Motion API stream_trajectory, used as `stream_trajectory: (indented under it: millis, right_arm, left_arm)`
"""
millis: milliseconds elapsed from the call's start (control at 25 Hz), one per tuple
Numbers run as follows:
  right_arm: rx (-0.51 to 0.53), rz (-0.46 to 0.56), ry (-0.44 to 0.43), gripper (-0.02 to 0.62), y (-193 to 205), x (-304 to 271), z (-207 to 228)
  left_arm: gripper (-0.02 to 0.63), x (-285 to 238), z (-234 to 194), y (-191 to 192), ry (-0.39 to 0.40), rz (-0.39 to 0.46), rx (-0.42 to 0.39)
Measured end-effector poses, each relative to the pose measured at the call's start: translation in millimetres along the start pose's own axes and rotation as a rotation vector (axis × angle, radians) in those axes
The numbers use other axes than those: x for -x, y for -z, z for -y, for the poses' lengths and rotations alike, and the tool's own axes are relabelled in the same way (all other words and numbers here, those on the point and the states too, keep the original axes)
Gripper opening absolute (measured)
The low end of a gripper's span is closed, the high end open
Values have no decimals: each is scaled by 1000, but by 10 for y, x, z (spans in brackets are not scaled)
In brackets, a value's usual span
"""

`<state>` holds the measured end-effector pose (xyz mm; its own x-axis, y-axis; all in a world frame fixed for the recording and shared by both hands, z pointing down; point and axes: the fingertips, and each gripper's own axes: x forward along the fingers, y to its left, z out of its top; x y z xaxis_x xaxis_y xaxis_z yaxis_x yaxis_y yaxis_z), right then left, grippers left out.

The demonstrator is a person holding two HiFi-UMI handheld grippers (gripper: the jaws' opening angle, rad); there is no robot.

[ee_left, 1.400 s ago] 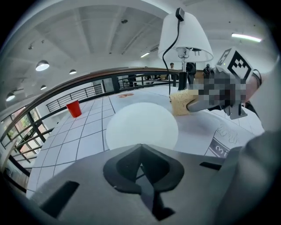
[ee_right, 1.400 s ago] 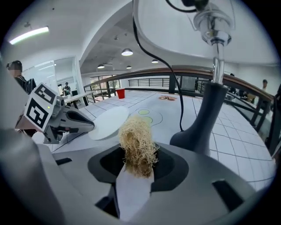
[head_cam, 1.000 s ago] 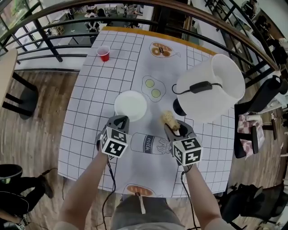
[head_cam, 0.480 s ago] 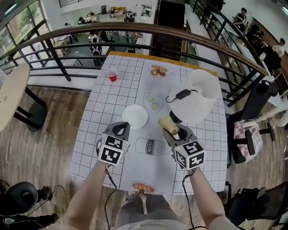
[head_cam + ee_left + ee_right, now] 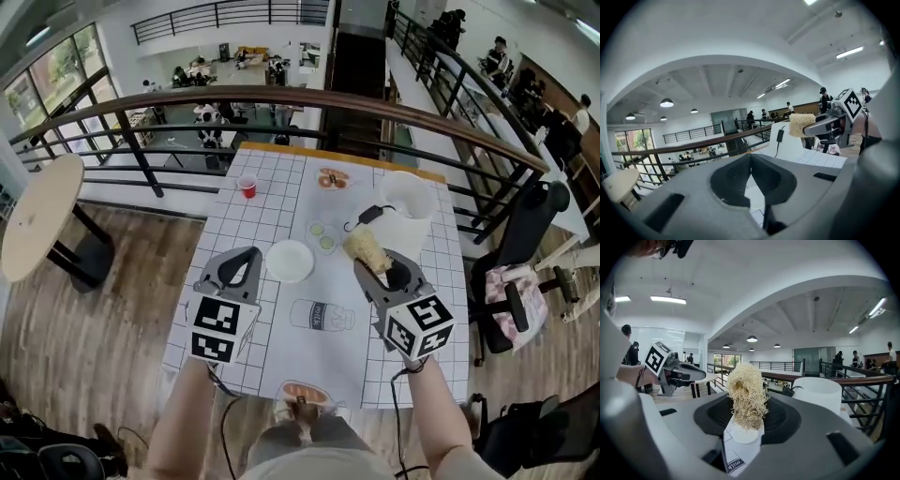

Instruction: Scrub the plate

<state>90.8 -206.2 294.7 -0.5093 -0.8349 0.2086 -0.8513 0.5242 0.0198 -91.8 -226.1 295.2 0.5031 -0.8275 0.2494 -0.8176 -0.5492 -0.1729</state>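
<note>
While the plate (image 5: pixel 289 261) lay flat on the tabletop (image 5: pixel 246 225), it sat between the two grippers and a little beyond them, touching neither. The right gripper (image 5: pixel 377 270) was clamped on a straw-coloured scrubber (image 5: pixel 366 247), whose bushy end stuck out past the jaws. That end hung just to the right of the plate and appeared raised above it. The left gripper (image 5: pixel 247 260) had its jaws together with nothing between them, and its tip was near the plate's left rim. Judging from this, the scrubber would have to go left and down to meet the plate. The left gripper looked better placed to steady the rim, though it would have to open first.
</note>
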Motion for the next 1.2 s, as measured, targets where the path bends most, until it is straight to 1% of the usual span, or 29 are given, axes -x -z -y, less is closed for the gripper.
stream_trajectory:
  millis: [80, 240, 400, 480, 600, 760, 880, 920, 1000, 1080, 1200]
  right_arm:
    - [2, 51, -26, 160, -231, 107, -112]
    - [40, 161, -92, 160, -740, 362, -400]
    - [67, 235, -129, 160, -1097, 572, -607]
    - [77, 259, -140, 160, -1205, 662, -671]
    - [77, 280, -150, 160, -1282, 788, -759]
    - [69, 271, -170, 160, -1218, 886, -896]
    - [57, 251, -189, 160, -1112, 952, -962]
    - [51, 242, -196, 160, -1069, 974, -978]
    - [46, 223, -212, 160, -976, 1010, -1019]
    - [65, 208, -217, 160, -886, 1042, -1056]
    - [126, 179, -204, 160, -735, 1089, -1120]
  left_arm:
    - [14, 199, -3, -240, -22, 39, -37]
    - [14, 558, 94, -714, -41, 143, -68]
    - [14, 858, 233, -1054, -63, 203, -145]
    - [14, 987, 314, -1185, -66, 234, -145]
    - [14, 1154, 401, -1306, -57, 273, -124]
    - [14, 1314, 444, -1286, -65, 292, -70]
    - [14, 1372, 454, -1192, -65, 321, -2]
    - [14, 1392, 448, -1148, -64, 333, 10]
    - [14, 1443, 429, -1045, -66, 348, 11]
    - [14, 1493, 450, -936, -68, 329, 6]
    - [14, 1572, 555, -766, -67, 263, 6]
